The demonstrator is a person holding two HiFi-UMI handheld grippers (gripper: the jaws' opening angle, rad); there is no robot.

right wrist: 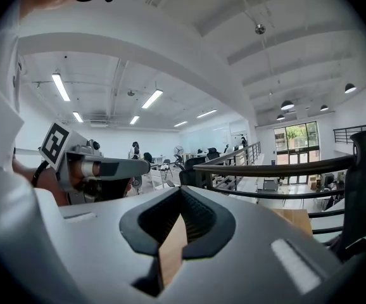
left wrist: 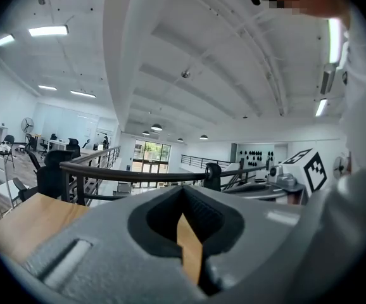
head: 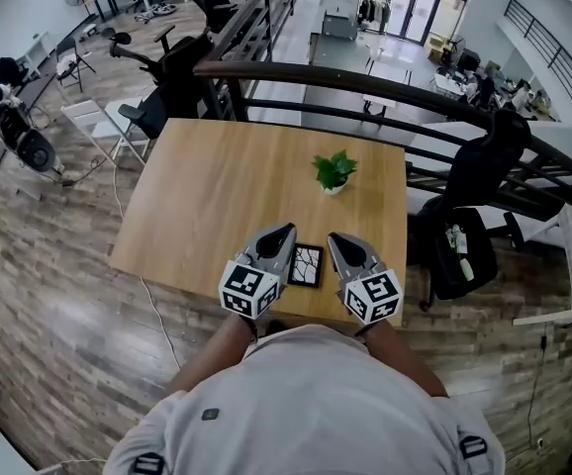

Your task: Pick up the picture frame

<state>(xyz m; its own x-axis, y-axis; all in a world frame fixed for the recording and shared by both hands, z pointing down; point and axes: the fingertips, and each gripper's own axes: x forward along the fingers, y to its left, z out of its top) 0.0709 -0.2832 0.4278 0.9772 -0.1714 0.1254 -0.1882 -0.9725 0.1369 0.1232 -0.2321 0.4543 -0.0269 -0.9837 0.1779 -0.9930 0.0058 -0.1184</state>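
1. Two grippers are counted. The left gripper (head: 278, 232) is fully closed, pad against pad, with nothing held.
2. The right gripper (head: 335, 237) is closed the same way and is also empty.
3. Both are held roughly level over the near edge of the table (head: 197, 206), tips angled slightly toward each other. One marker cube is carried on each.
4. One picture frame (head: 305, 264) is seen. It lies flat on the table close to the near edge, between the two grippers; whether either one touches it cannot be told.
5. The frame is small and rectangular. A black border surrounds a white picture crossed by thin black branching lines.
6. One potted plant (head: 333, 171) is set further back on the table, well apart from the frame: green leaves in a small white pot.
7. One table is counted, light wood.
8. Beyond it a dark railing (head: 365, 79) is seen, and one black office chair (head: 484, 161) stands to the table's right.
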